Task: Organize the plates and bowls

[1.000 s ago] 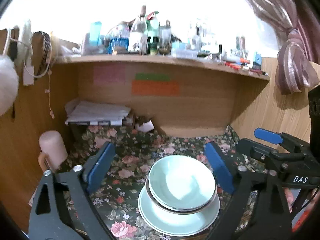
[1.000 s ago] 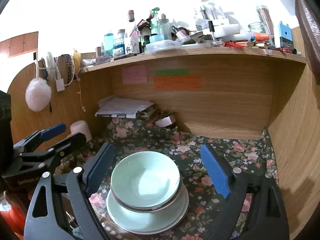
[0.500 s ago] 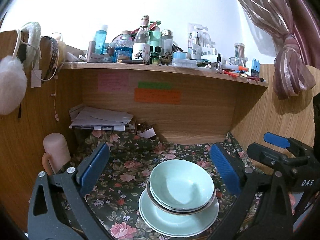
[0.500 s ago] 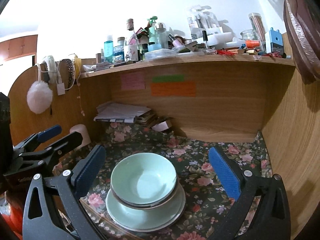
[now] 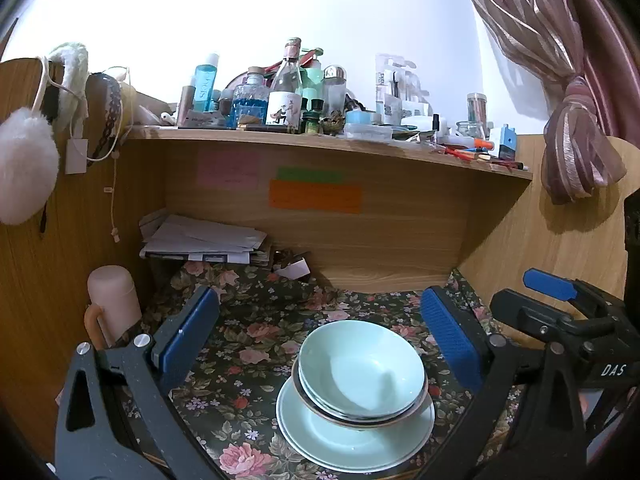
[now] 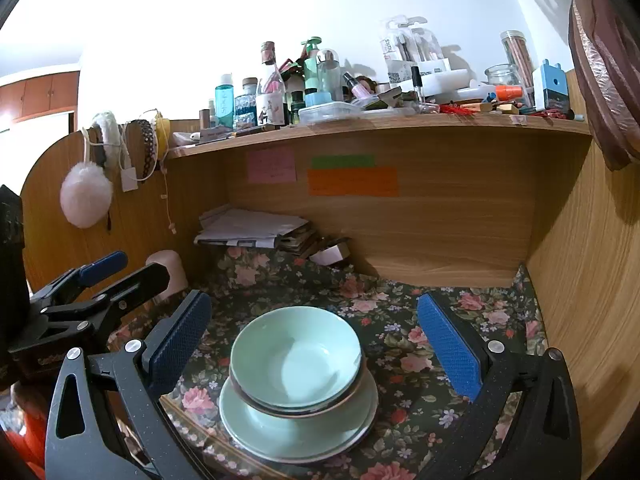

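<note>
Both grippers backed off and up since earlier | we hold left gripper point(image 5: 320, 332) and right gripper point(image 6: 314, 336) spread wide, empty | bowls point(image 5: 362, 368) stacked on plates point(image 5: 352, 440), desk point(image 5: 256, 344) front edge, untouched

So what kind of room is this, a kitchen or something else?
Probably not a kitchen: it looks like a bedroom desk or dressing-table nook. The shelf is crowded with cosmetic bottles, sticky notes are on the back panel, and papers are piled in the corner. The bowls sit on a floral cloth.
</note>
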